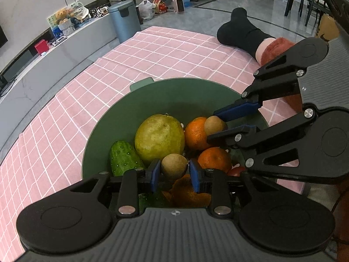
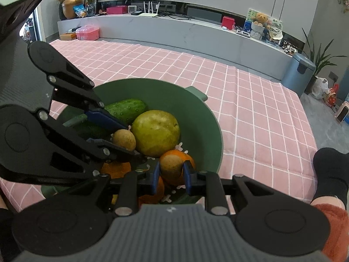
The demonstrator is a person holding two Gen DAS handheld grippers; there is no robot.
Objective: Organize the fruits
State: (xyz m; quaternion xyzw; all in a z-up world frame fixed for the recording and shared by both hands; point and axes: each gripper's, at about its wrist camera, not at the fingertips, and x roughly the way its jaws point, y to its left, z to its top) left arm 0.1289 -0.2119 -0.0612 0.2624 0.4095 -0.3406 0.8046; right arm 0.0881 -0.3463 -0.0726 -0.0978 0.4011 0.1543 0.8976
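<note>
**Two grippers, each with a small brown fruit, over the green bowl**

Here everything is placed by the green bowl [image 1: 152, 100], which sits on a pink checked cloth [image 1: 152, 50] and holds all the fruit. The bowl is matte, deep and round, with a small tab handle on its far rim.

Largest inside it is a yellow-green citrus [image 1: 159, 138], round, pitted and dull-skinned, near the bowl's middle. Beside it, toward the bowl's wall, lies a bumpy dark green cucumber [image 1: 124, 159]. On the citrus's other side are two oranges [image 1: 196, 133], bright and glossy, one nearer the wall than the other.

The left gripper [image 1: 174, 172] reaches into the bowl with a small tan-brown, kiwi-like fruit [image 1: 174, 167] between its blue pads; whether the pads press on it or merely flank it I cannot tell. The right gripper [image 2: 171, 175] is clamped on a second brown fruit [image 2: 171, 163], just above the oranges.

No brand, label or writing can be read on the bowl or the fruit.

Orange peel-like pieces and something red low in the bowl are half covered by the left gripper and hard to name. White specks lie on the bowl's floor. Beyond the bowl, a person's foot in a black sock [image 1: 242, 31] rests at the cloth's edge.
</note>
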